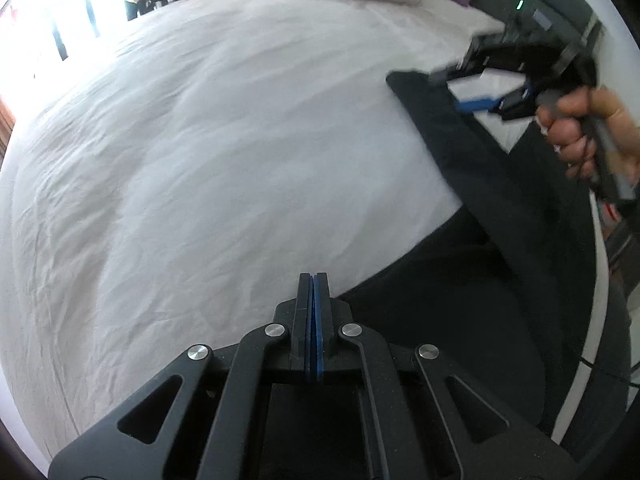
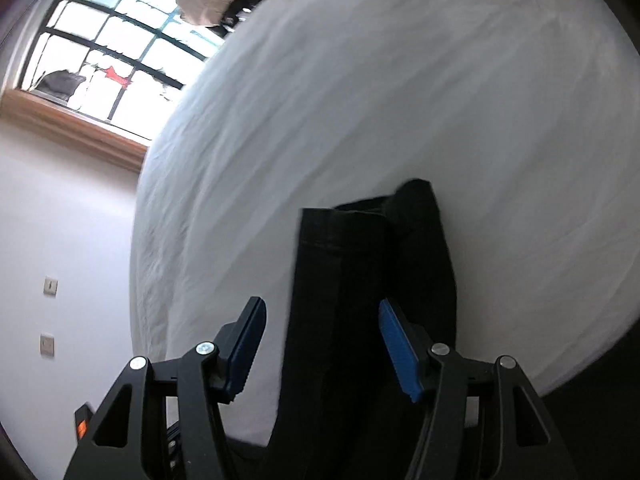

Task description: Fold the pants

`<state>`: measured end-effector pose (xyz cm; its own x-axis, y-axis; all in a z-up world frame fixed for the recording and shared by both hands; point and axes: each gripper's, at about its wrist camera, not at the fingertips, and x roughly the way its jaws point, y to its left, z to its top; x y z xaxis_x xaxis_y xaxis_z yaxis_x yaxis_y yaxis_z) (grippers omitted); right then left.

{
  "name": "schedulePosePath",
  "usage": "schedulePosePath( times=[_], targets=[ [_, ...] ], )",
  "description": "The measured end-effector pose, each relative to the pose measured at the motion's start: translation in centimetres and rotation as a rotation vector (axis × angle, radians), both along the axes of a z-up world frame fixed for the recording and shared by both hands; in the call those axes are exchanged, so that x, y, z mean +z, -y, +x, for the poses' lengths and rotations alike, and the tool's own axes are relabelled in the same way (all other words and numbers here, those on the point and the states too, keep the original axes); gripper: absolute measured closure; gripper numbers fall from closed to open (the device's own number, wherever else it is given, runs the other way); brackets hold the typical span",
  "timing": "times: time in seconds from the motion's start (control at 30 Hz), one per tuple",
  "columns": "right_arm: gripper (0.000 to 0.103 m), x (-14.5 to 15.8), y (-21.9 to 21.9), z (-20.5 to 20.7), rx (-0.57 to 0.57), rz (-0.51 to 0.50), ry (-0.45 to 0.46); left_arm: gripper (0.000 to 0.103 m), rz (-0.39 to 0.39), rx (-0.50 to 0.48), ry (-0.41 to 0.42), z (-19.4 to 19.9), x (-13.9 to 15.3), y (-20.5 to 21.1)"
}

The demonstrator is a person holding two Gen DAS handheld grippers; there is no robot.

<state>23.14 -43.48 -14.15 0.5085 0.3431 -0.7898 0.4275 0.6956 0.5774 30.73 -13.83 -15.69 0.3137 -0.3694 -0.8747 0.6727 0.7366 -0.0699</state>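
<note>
The black pants (image 1: 480, 216) lie on the white bed (image 1: 224, 152), near its edge, with the right gripper (image 2: 320, 336) spread wide over them and the left gripper (image 1: 314, 292) pressed together beside them.

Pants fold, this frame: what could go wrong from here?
1. The right hand-held gripper is open astride the pants leg end; that end is bunched, so closing may catch only some layers and skew the fold.
2. The left hand-held gripper is shut on nothing, beside the dark cloth on the bed; with that side unpinned, a pull may drag the pants across the sheet.
</note>
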Motion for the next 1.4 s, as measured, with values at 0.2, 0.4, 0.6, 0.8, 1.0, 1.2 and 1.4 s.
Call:
schedulePosePath(
  times=[0.2, 0.4, 0.6, 0.8, 1.0, 1.2, 1.4],
  targets=[
    [0.040, -1.6, 0.6, 0.6, -0.026, 0.064, 0.014, 0.103, -0.022, -0.007, -0.026, -0.2, 0.6, 0.0],
    [0.082, -2.6, 1.2, 1.4, -0.027, 0.143, 0.042, 0.103, -0.011, -0.004, -0.062, -1.1, -0.2, -0.5],
    [0.095, -1.6, 0.3, 1.3, 0.021, 0.092, 0.085, 0.103, -0.005, 0.002, -0.065, -1.3, 0.0, -0.4],
    [0.097, 2.5, 0.3, -0.6, 0.007, -0.063, 0.160, 0.103, 0.015, 0.011, -0.063, -1.6, -0.4, 0.3],
    [0.098, 6.5, 4.1, -7.5, -0.117, -0.138, 0.249, 0.103, 0.023, 0.050, -0.072, -1.8, -0.3, 0.7],
    [0.099, 5.5, 9.6, -16.9, -0.291, -0.159, 0.221, 0.103, 0.047, 0.101, -0.060, -1.9, -0.6, 1.7],
    [0.099, 2.2, 11.4, -22.9, -0.407, -0.176, 0.153, 0.103, 0.062, 0.152, -0.026, -2.6, -0.7, 2.2]
  ],
)
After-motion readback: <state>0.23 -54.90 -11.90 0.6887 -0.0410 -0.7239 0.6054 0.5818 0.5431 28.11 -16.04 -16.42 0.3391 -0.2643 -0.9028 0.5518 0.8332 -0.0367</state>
